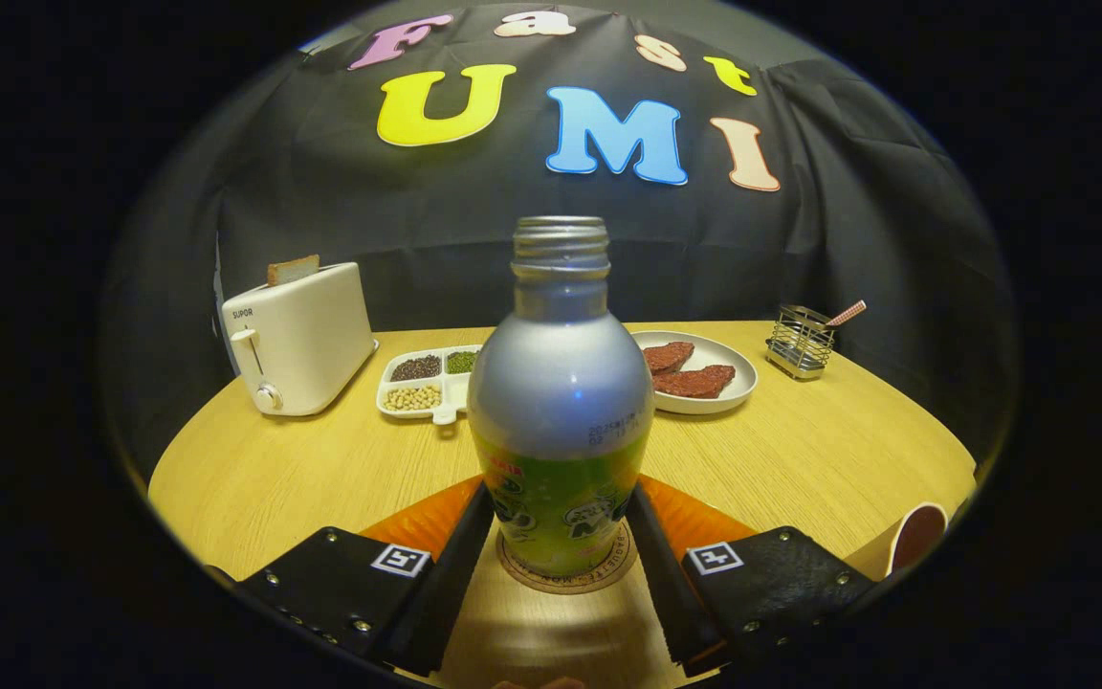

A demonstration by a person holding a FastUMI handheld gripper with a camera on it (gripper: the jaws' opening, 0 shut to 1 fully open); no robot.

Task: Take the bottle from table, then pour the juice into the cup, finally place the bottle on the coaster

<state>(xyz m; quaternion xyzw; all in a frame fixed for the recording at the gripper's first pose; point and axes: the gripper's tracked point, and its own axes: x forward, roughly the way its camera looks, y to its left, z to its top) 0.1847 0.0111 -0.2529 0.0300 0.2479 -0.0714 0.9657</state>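
A round wooden table (800, 450) carries everything, its far edge running against the dark cloth wall. The bottle (561, 402) stands upright near the table's near edge, uncapped, silver above and green-labelled below, its base set on a round coaster (565, 577) whose rim shows just in front of it. The gripper (561, 531) sits low at that near edge with one finger on each side of the bottle's lower body; the fingers lie right along the label, but whether they press on it or stand just off it cannot be told. At the far left edge of the table is a cream toaster (300, 337) with a slice of bread (293, 269) sticking out of its slot. Beside it, toward the middle of the far edge, lies a white divided tray (429, 385) of beans and seeds, and behind the bottle on the other side a white plate (718, 378) with two reddish-brown pieces. A small wire basket (800, 342) stands near the far right edge. The cup (914, 536) sits at the near right edge, well apart from the bottle.
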